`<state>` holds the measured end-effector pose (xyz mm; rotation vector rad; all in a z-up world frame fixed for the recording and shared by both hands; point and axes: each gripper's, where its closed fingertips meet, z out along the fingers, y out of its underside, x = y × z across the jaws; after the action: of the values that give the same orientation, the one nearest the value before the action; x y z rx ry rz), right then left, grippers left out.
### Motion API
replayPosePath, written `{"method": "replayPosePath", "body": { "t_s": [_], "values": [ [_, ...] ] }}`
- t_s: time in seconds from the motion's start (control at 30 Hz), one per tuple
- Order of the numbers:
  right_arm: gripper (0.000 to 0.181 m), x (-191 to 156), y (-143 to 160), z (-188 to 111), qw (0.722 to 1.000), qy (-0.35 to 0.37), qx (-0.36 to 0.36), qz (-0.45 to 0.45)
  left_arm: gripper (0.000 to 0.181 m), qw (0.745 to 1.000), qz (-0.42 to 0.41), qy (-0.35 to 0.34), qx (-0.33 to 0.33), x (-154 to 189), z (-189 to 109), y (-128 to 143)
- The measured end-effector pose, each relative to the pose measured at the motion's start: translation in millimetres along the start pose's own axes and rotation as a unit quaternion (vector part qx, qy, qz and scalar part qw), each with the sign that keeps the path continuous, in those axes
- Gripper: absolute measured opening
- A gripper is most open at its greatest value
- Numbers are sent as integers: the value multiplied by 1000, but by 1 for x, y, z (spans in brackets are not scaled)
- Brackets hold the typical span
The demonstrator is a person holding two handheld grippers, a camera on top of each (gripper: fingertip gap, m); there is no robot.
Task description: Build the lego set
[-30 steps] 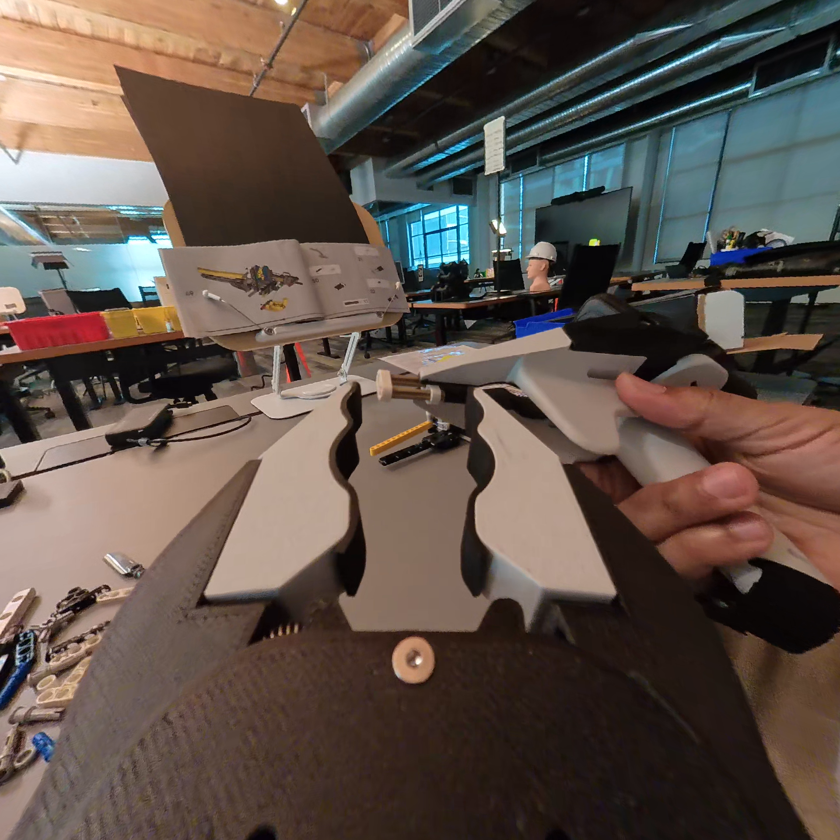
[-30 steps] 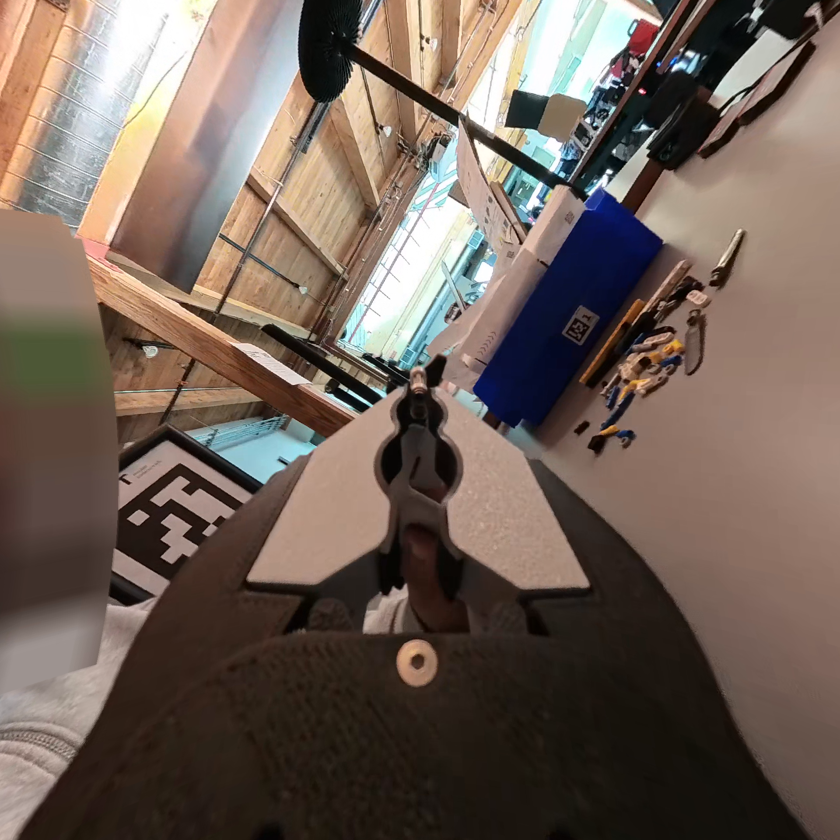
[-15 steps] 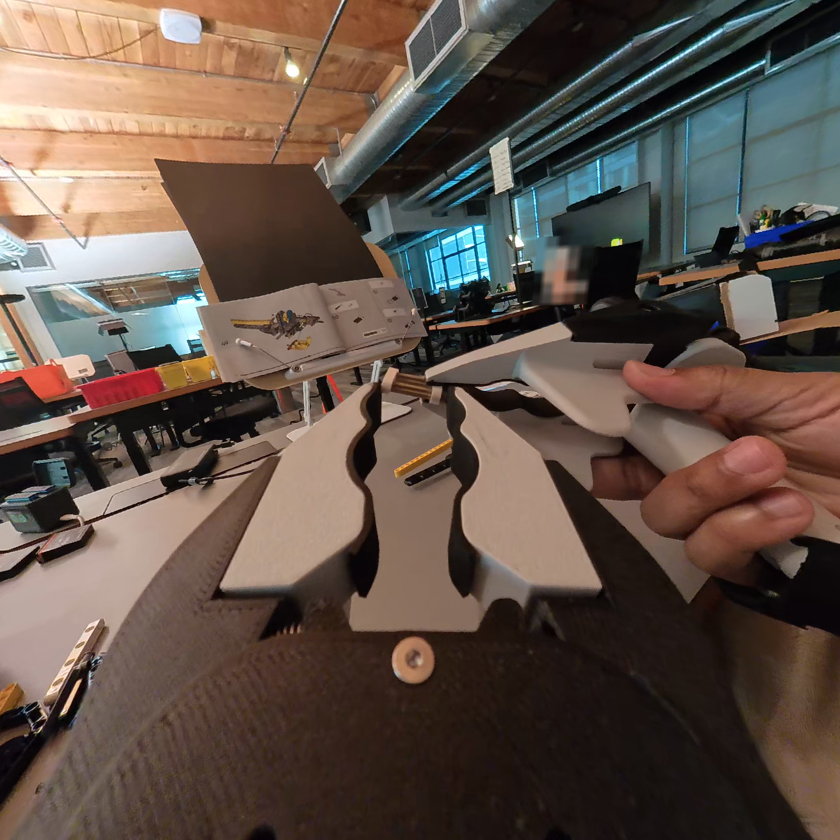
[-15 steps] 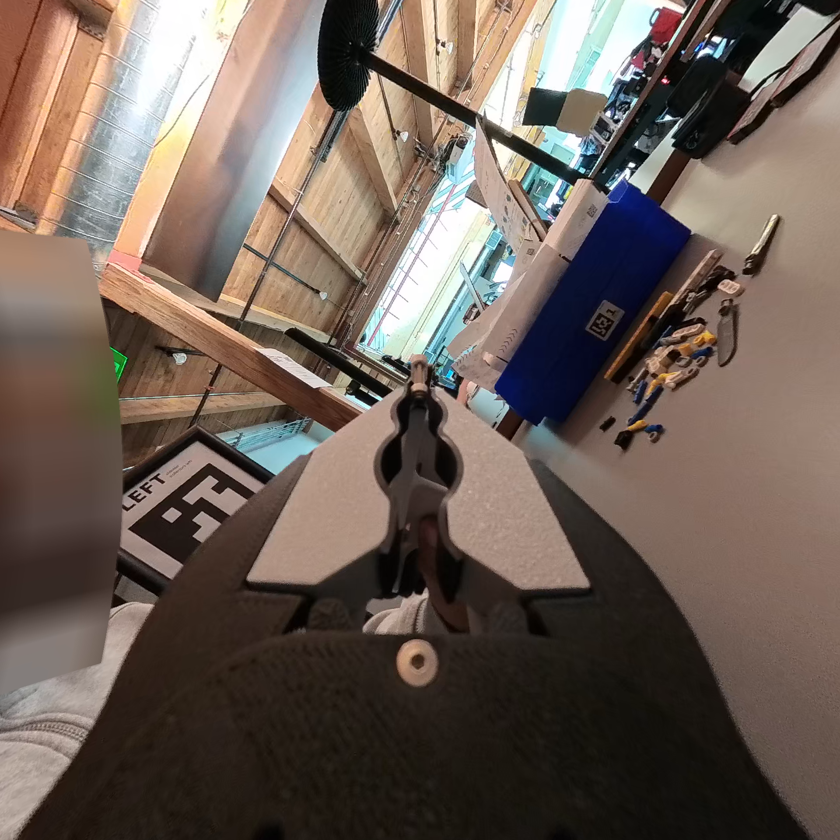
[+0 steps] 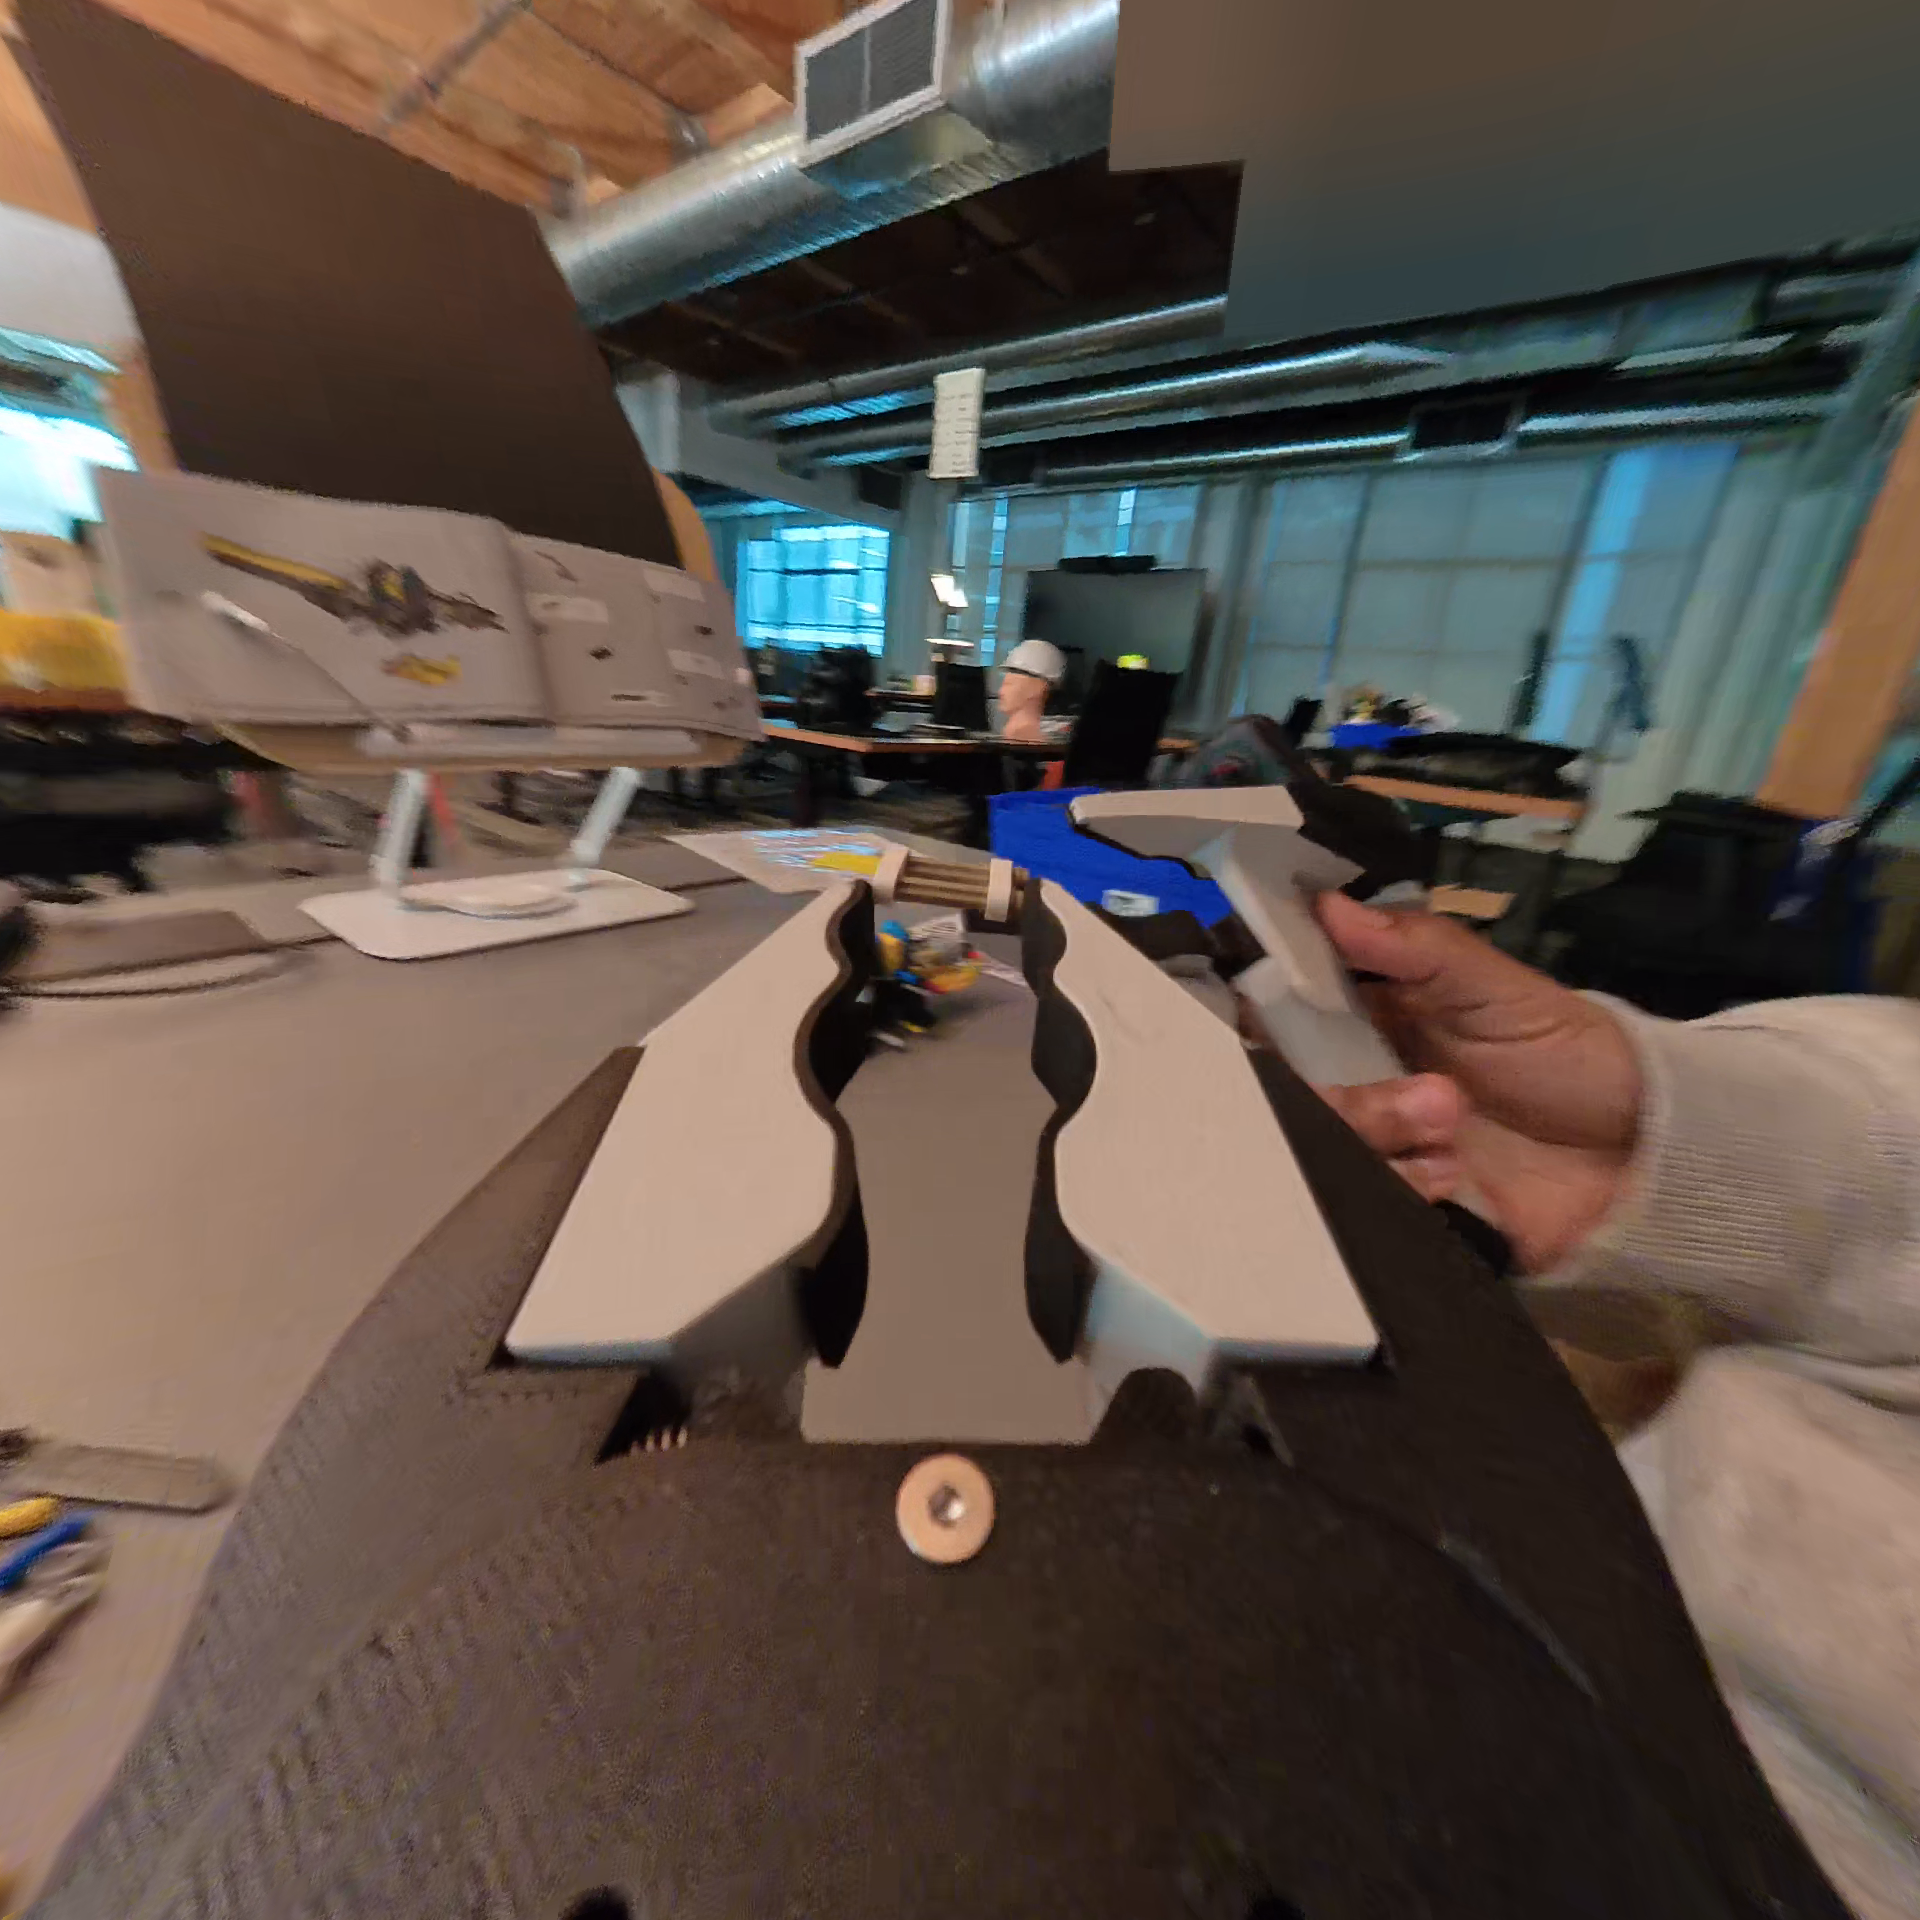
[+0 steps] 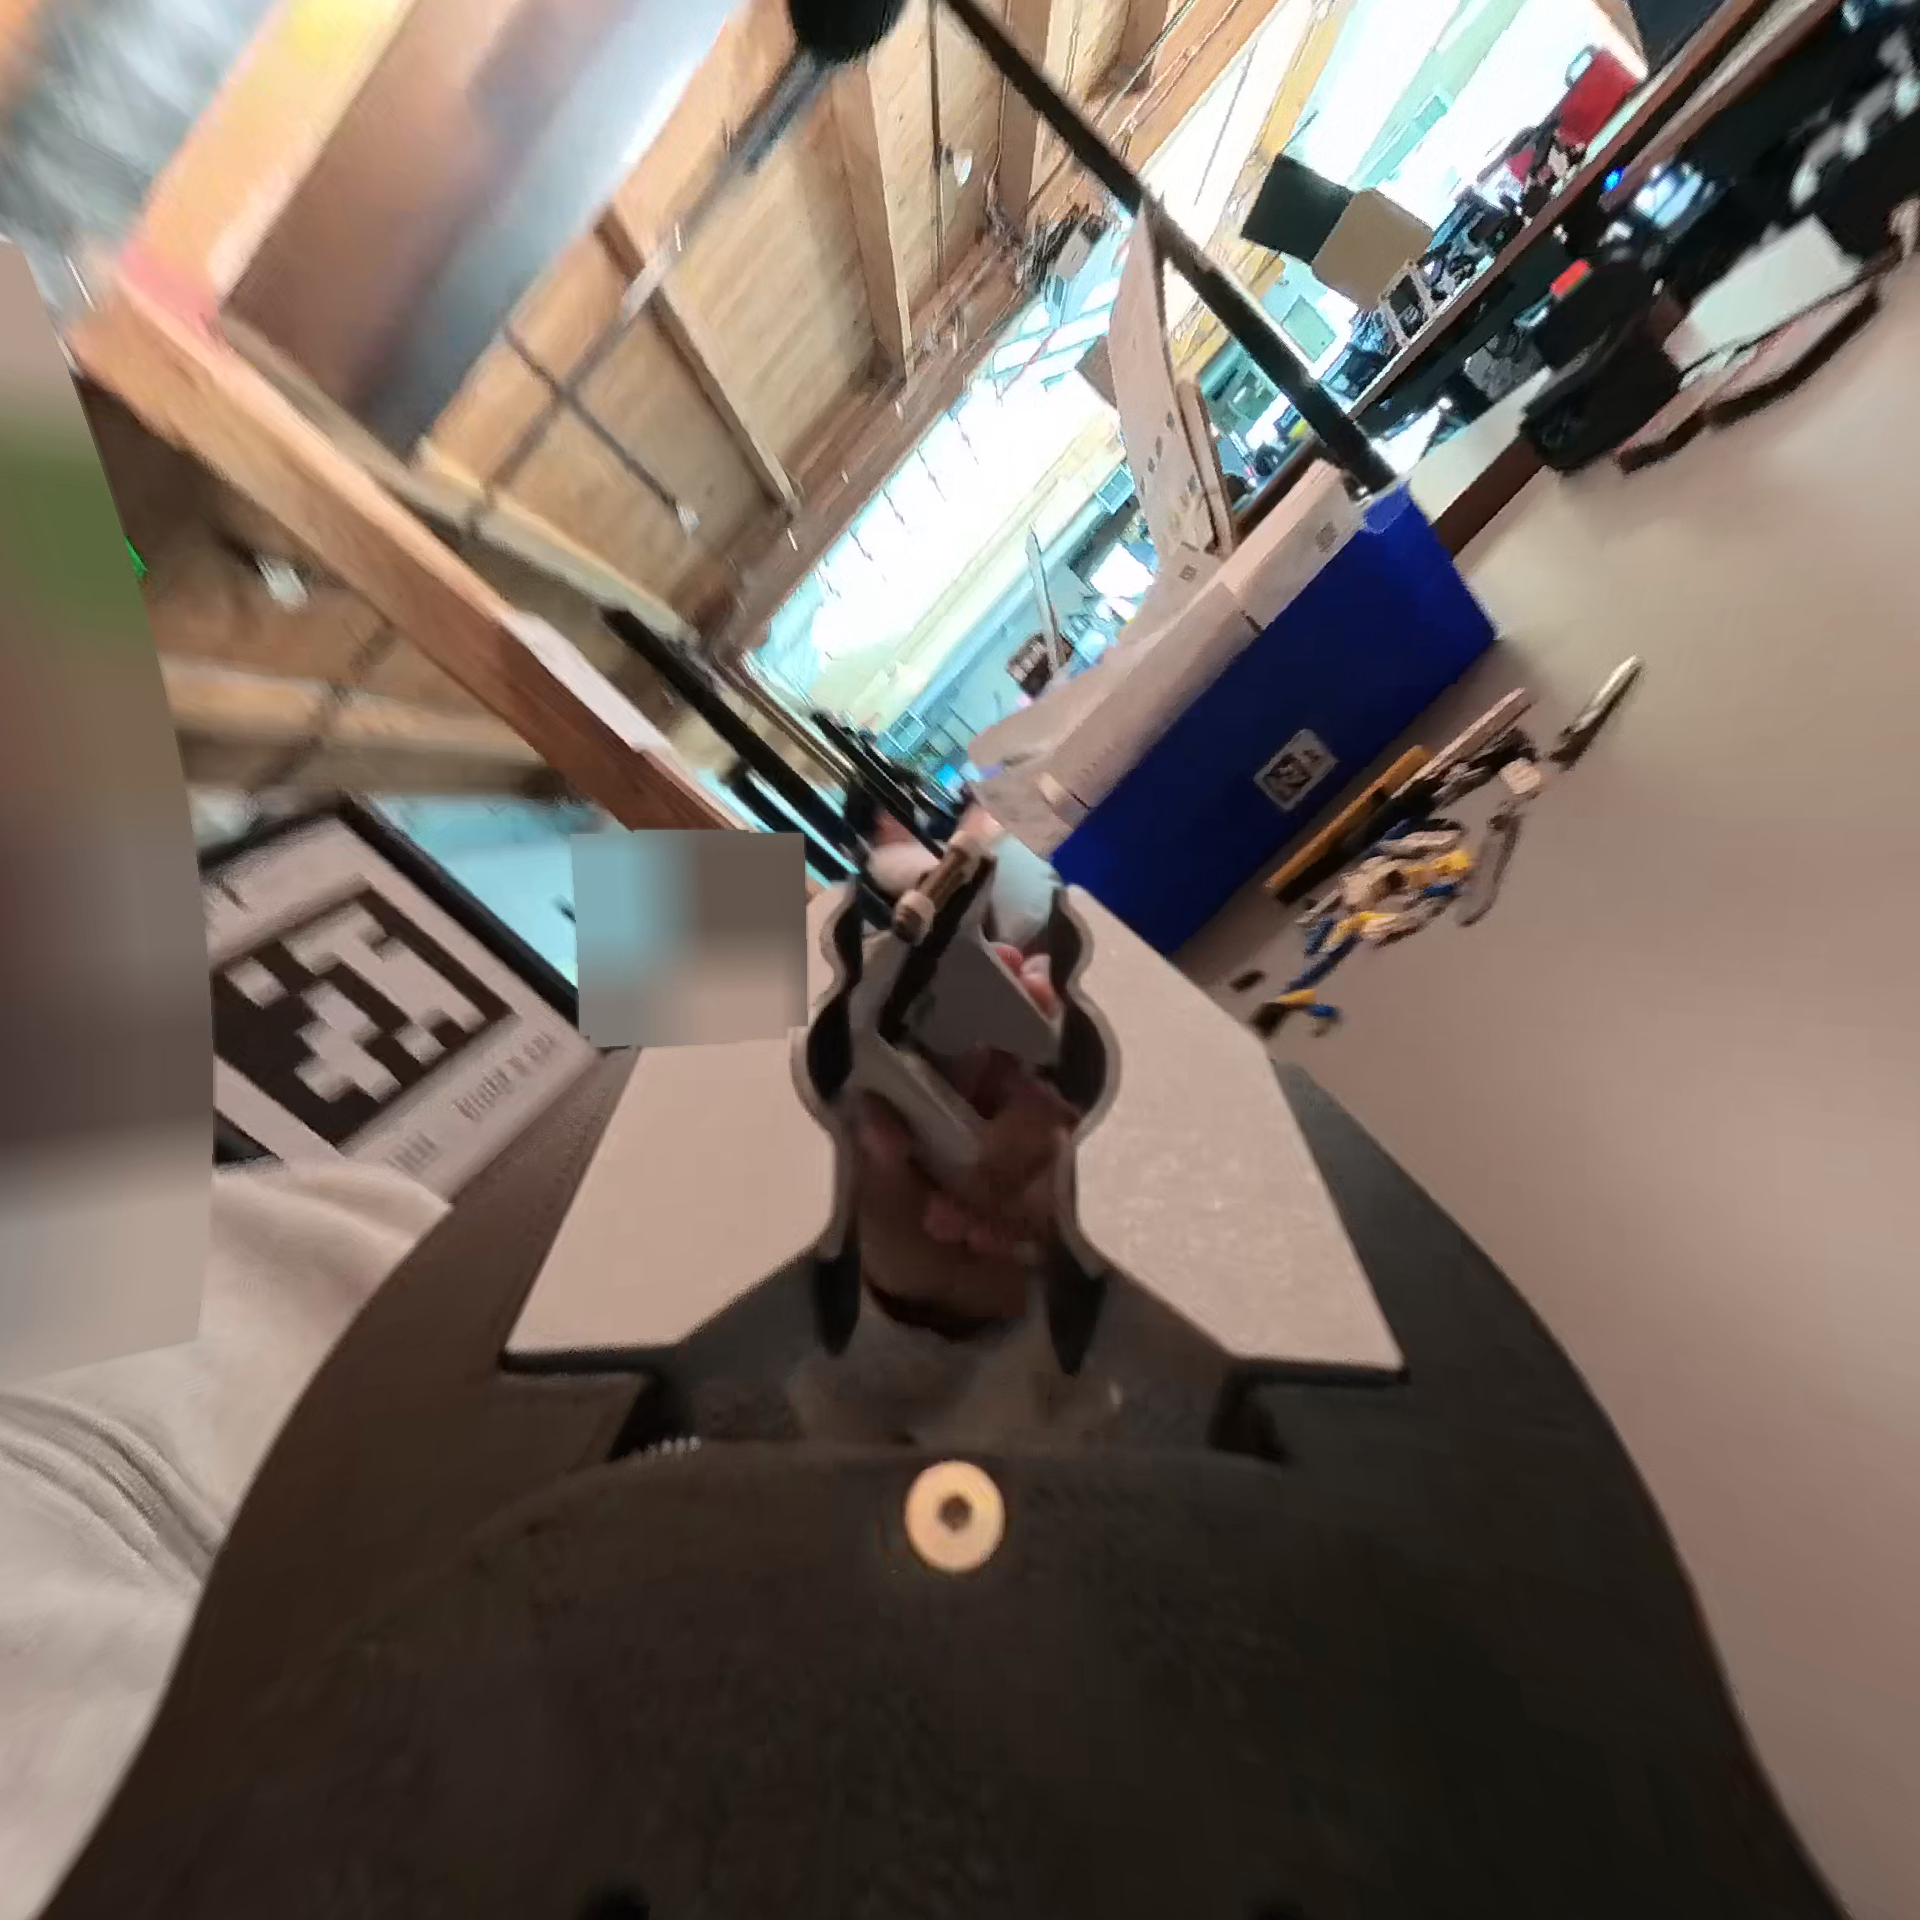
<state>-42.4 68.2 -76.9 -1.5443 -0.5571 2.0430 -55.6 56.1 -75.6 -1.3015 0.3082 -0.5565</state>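
A tan and brown ribbed axle piece (image 5: 945,883) spans the gap between the fingertips of my left gripper (image 5: 945,906), which is shut on it end to end, above the grey table (image 5: 260,1091). The right gripper (image 5: 1132,868), held by a hand (image 5: 1475,1070), sits just right of the piece with its jaws apart. In the right wrist view my right gripper (image 6: 956,914) is open and empty. The piece (image 6: 940,883) and the left gripper (image 6: 935,1023) show just beyond its tips. The frames are blurred.
An open instruction booklet (image 5: 416,644) stands on a stand at the back left. A blue box (image 6: 1278,727) sits on the table, with loose Lego pieces (image 6: 1382,883) next to it. More pieces lie behind my left fingers (image 5: 925,966) and at the table's near left (image 5: 42,1538). Only a small space, under 4 cm, lies between the two pairs of fingers.
The right gripper was shut on the axle piece and has opened and let go. The piece now sits between my left fingertips. Both views have swung.
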Motion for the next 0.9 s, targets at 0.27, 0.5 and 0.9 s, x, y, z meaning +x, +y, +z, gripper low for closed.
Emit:
{"method": "replayPosePath", "body": {
  "t_s": [0.27,0.5,0.9],
  "values": [
    [50,5,29,-36,928,-39,-190,-317,25,983,-110,135,-63,30,7,26],
    [47,11,34,-50,928,-53,-203,-308,24,967,-120,184,-126,43,10,52],
    [32,18,44,-54,919,-54,-233,-314,24,958,-125,203,-161,52,14,69]
  ]
}}
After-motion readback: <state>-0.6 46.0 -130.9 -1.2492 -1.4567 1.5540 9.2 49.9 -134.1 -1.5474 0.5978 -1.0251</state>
